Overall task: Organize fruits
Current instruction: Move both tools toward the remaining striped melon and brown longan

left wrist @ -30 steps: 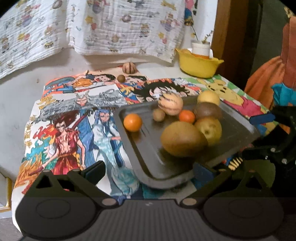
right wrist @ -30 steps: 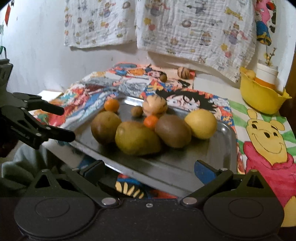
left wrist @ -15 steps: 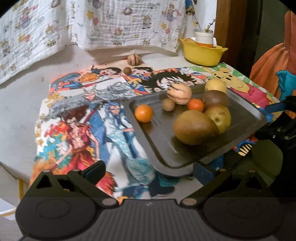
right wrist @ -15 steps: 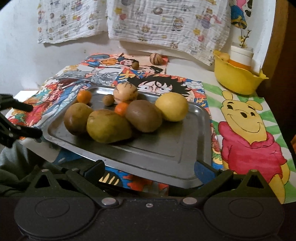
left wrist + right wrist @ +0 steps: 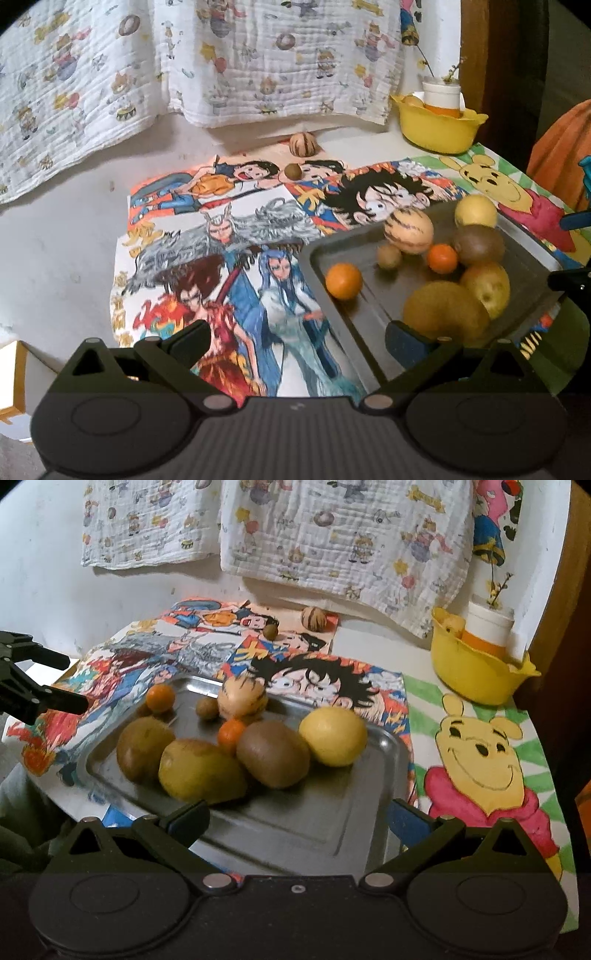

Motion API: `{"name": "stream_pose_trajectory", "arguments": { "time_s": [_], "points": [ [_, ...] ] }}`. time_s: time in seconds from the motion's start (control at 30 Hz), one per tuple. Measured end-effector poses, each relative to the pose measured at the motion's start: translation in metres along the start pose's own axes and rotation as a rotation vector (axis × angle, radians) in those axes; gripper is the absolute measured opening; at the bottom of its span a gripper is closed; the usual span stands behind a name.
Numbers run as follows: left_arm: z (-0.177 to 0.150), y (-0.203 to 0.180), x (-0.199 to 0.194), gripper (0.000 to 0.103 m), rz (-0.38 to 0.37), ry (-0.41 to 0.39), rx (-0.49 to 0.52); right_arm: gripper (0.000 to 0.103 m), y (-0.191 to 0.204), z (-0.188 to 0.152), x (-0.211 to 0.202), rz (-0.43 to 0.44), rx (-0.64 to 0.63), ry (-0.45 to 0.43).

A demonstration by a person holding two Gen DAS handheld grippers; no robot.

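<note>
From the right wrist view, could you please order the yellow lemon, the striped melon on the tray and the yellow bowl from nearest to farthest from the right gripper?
Measured from the right gripper:
1. Yellow lemon, on the tray's right half, nearest.
2. Striped melon, toward the tray's far edge, centre.
3. Yellow bowl, off the tray at the table's far right corner, farthest.

The tray [image 5: 362, 812] was grey metal. On it lay two orange fruits [image 5: 160, 698], brown kiwis [image 5: 272, 754], a yellow lemon [image 5: 333, 736] and a tan, dark-striped melon [image 5: 242, 698]. The cloth [image 5: 207, 266] bore bright cartoon figures; the bowl [image 5: 476, 675] was yellow.
</note>
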State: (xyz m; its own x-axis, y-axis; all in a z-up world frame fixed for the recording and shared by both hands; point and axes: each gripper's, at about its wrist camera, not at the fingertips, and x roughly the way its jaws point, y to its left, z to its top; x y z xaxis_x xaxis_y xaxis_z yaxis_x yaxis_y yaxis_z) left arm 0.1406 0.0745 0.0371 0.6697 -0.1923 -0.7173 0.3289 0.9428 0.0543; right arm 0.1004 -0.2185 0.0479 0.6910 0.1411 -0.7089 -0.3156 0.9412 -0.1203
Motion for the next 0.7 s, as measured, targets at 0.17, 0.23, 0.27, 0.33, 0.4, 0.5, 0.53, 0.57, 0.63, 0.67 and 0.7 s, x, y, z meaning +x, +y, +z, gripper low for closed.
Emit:
{"name": "stream_pose_trajectory", "arguments": {
  "time_s": [0.17,0.23,0.27,0.33,0.4,0.5,0.53,0.57,0.63,0.67,0.7],
  "points": [
    [0.014,0.0,0.009,0.102,-0.007,-0.024,-0.013,0.102,-0.005,0.017,0.002,0.023,0.009,-0.025],
    [0.021,0.001,0.013,0.102,-0.013,-0.036,-0.04,0.102,-0.007,0.024,0.004,0.039,0.021,-0.038],
    [0.026,0.001,0.015,0.102,-0.019,-0.045,-0.056,0.102,-0.007,0.027,0.005,0.045,0.026,-0.047],
    [0.035,0.001,0.02,0.102,-0.025,-0.059,-0.077,0.102,-0.008,0.035,0.008,0.067,0.028,-0.063],
    [0.045,0.001,0.025,0.102,-0.031,-0.075,-0.085,0.102,-0.008,0.043,0.01,0.078,0.026,-0.086],
    [0.061,0.001,0.034,0.102,-0.022,-0.084,-0.087,0.102,-0.012,0.056,0.016,0.088,0.032,-0.117],
    [0.065,0.0,0.037,0.102,-0.016,-0.083,-0.087,0.102,-0.013,0.061,0.019,0.087,0.036,-0.123],
    [0.071,0.0,0.04,0.102,-0.011,-0.084,-0.087,0.102,-0.015,0.065,0.021,0.084,0.039,-0.127],
    [0.081,0.0,0.047,0.102,0.003,-0.081,-0.092,0.102,-0.019,0.075,0.027,0.075,0.045,-0.136],
    [0.086,0.001,0.051,0.102,0.011,-0.078,-0.092,0.102,-0.02,0.08,0.03,0.07,0.049,-0.139],
    [0.091,0.001,0.055,0.102,0.023,-0.07,-0.089,0.102,-0.023,0.087,0.033,0.071,0.054,-0.142]
  ]
}}
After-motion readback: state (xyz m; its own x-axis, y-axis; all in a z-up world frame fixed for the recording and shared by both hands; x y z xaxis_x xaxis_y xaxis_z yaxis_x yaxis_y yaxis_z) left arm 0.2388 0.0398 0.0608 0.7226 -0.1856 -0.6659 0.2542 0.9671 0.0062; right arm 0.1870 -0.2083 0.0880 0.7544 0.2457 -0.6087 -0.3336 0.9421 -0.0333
